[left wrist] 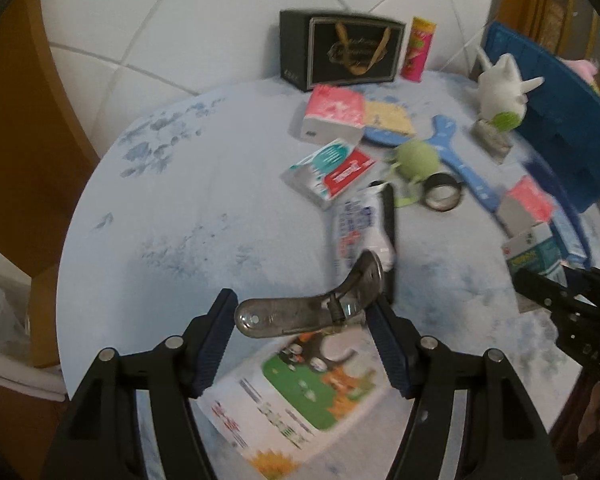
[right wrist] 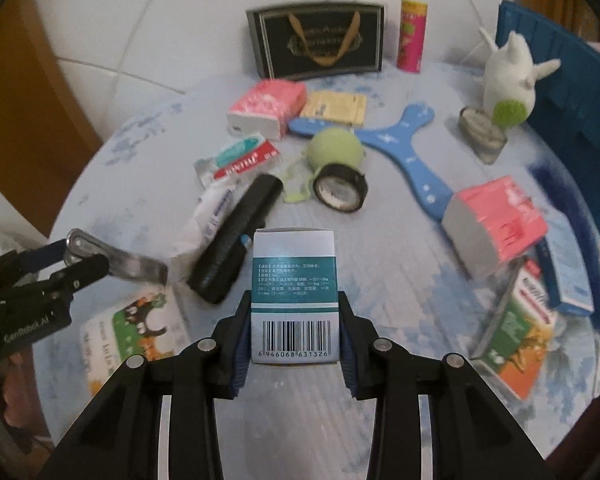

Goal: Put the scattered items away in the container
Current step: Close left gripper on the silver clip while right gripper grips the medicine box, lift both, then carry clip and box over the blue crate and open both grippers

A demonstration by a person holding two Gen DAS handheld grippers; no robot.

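The left gripper [left wrist: 300, 316] has its fingers closed on a metal clip [left wrist: 308, 304], lifted over the near left part of the tabletop [left wrist: 160, 220]. The right gripper [right wrist: 294, 320] is clamped on a white-and-teal medicine box [right wrist: 294, 280] above the near edge. The blue container [right wrist: 572, 120] stands at the far right edge, behind a white plush toy [right wrist: 508, 76].

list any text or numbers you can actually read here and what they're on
"6 946068 631326": barcode on the medicine box held by the right hand-held gripper.
"GenRobot.AI": body of the left hand-held gripper.
Chinese print on that box, the black gift bag and other packs: too blurred.
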